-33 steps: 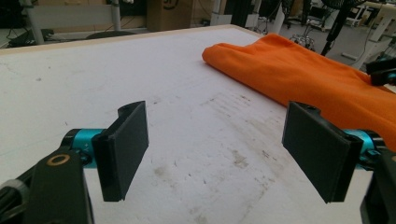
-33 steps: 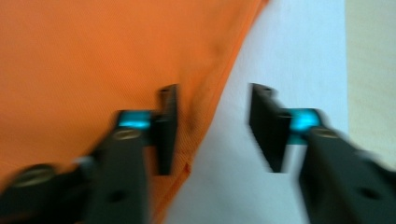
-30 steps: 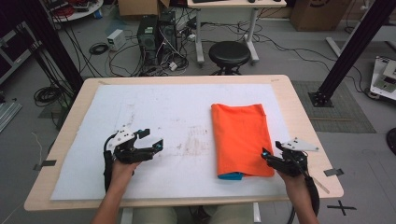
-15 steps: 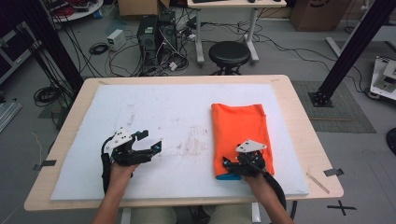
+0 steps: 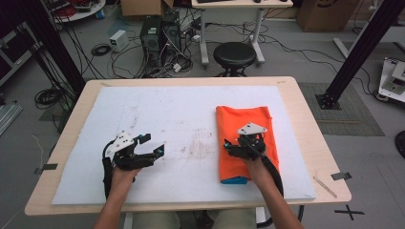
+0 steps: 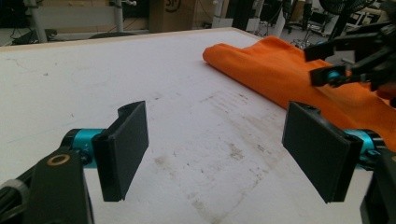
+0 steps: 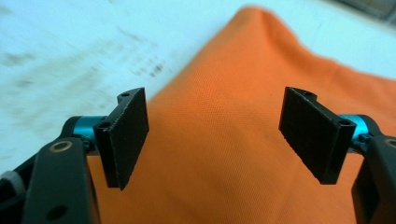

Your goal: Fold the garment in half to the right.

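Observation:
A folded orange cloth lies on the right half of the white mat, with a blue edge peeking out at its near end. My right gripper hovers over the cloth's near left part, pointing left. In the right gripper view this right gripper is open, its jaws have just been opening, and the orange cloth lies beneath with nothing between the pads. My left gripper rests open over the bare mat to the cloth's left. The left gripper view shows the left gripper wide open, the cloth and the right gripper beyond.
The mat covers a wooden table. A thin stick and a tape mark lie near the right front corner. A black stool stands beyond the far edge, with cables and a computer tower on the floor.
My right gripper has moved left from the table's right edge onto the orange cloth, and its jaws stand wider. The left gripper has stayed put.

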Tool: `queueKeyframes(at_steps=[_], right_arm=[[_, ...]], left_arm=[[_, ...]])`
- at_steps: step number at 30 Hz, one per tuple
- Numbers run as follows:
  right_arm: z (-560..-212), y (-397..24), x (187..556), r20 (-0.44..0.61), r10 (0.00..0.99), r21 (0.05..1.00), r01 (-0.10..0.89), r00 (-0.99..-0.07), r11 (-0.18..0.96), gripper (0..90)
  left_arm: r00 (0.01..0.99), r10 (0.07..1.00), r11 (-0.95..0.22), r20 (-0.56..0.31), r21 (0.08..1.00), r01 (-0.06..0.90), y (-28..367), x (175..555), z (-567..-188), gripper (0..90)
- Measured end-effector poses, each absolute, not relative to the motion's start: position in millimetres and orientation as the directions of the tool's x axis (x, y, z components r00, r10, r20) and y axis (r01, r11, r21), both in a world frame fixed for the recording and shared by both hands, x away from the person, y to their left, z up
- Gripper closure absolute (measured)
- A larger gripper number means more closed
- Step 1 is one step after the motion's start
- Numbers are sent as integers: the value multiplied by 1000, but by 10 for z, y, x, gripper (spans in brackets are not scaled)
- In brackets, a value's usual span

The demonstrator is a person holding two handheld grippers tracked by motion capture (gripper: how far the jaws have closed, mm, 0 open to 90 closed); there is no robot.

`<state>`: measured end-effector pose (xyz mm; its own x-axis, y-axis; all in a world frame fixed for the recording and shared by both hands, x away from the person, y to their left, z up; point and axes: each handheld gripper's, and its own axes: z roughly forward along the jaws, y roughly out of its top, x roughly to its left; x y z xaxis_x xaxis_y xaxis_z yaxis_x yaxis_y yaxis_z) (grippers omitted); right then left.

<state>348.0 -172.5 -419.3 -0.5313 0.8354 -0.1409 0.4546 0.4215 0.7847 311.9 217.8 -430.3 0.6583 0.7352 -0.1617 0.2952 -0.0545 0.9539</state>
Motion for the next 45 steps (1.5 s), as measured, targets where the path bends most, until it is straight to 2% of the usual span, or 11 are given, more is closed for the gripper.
queueKeyframes(at_steps=[3,8,11,13,18,25,29,32,36,40,45], right_arm=[[-4309,-1632,3616,-157,829,740,493,-536,458,246],[-4391,-1620,3632,-124,832,734,515,-541,444,253],[-4317,-1675,3644,-73,826,740,525,-558,420,256],[-4205,-1727,3670,-54,839,784,498,-542,372,256],[-4142,-1709,3901,-115,876,766,520,-468,378,256],[-4405,-1502,4034,-151,858,680,578,-492,451,264],[-4352,-1532,4044,-135,853,709,552,-505,439,263],[-4280,-1630,4101,-84,887,759,547,-455,353,255],[-4295,-1638,4226,-109,911,742,578,-397,340,253],[-4430,-1565,4295,-140,902,689,614,-408,385,257],[-4316,-1605,4299,-114,911,755,562,-396,339,258]], left_arm=[[657,737,-55,-161,954,295,2201,3122,-4295,228],[654,739,-51,-162,954,295,2225,3115,-4291,228],[655,739,-56,-158,955,293,2222,3109,-4289,228],[653,740,-50,-162,955,293,2222,3108,-4291,228],[654,739,-53,-161,954,294,2209,3112,-4287,228],[652,740,-52,-163,953,298,2223,3126,-4286,228],[653,740,-51,-164,954,297,2217,3126,-4284,228],[656,737,-53,-163,953,297,2205,3122,-4285,228],[657,736,-55,-164,953,299,2205,3125,-4286,228],[655,737,-56,-163,952,300,2218,3133,-4287,228],[655,737,-55,-165,952,302,2224,3131,-4287,228]])
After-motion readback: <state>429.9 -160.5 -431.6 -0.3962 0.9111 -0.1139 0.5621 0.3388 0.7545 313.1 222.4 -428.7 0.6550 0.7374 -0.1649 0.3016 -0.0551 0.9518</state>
